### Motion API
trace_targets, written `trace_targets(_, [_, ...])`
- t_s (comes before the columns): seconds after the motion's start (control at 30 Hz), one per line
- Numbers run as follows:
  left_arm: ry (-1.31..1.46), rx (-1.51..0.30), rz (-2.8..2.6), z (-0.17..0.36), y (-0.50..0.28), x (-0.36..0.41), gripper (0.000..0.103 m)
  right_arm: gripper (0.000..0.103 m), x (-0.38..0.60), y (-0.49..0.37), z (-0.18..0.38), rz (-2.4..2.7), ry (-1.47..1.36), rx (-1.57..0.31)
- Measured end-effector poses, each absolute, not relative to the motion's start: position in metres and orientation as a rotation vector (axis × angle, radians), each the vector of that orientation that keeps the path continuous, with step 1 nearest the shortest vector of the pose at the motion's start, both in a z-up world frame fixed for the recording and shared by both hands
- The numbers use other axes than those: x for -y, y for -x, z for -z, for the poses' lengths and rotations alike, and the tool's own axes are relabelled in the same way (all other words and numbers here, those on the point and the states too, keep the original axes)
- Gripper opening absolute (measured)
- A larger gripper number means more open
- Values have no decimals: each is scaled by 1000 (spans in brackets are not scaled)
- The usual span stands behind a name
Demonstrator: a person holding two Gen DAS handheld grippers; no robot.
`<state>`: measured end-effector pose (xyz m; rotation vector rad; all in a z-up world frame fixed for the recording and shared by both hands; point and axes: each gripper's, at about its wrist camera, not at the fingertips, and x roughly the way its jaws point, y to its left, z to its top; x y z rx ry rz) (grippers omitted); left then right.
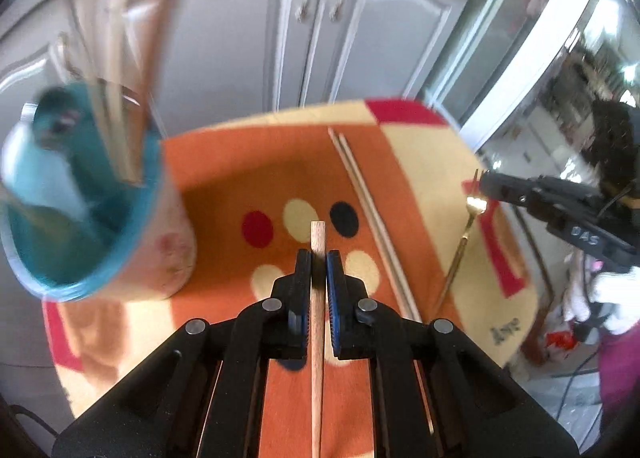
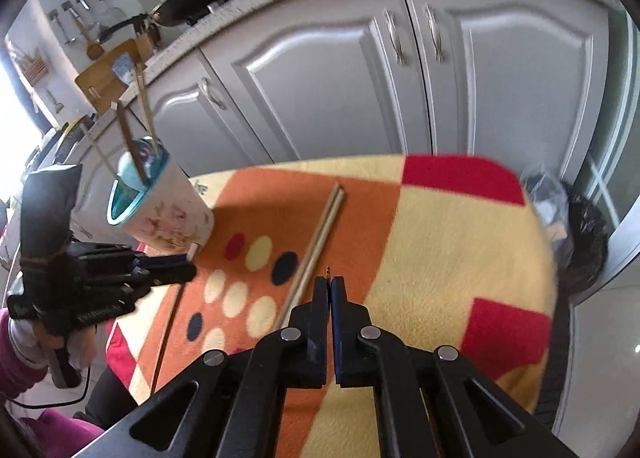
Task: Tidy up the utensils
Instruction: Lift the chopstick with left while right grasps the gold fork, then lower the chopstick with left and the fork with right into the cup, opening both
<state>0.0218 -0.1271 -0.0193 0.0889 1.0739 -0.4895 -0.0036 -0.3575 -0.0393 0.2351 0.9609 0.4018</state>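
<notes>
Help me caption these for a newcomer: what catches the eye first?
The bright orange, cream and red cloth covering the table, with a pair of chopsticks lying on it. At its left edge stands a teal-rimmed cup full of sticks. Up close, the left gripper clamps a wooden stick, while the right gripper pinches a gold fork.

Both grippers: black plastic linkage arms, round silver pivot pins, blue ribbed pads. White lettering lower left; magenta sleeve, black cable.
</notes>
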Motion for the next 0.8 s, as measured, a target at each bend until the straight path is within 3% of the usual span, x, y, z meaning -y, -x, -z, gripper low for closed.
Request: trace_targets(0.8, [117, -632, 365, -198, 11, -10, 6, 2, 263, 16, -97, -509, -66, -731])
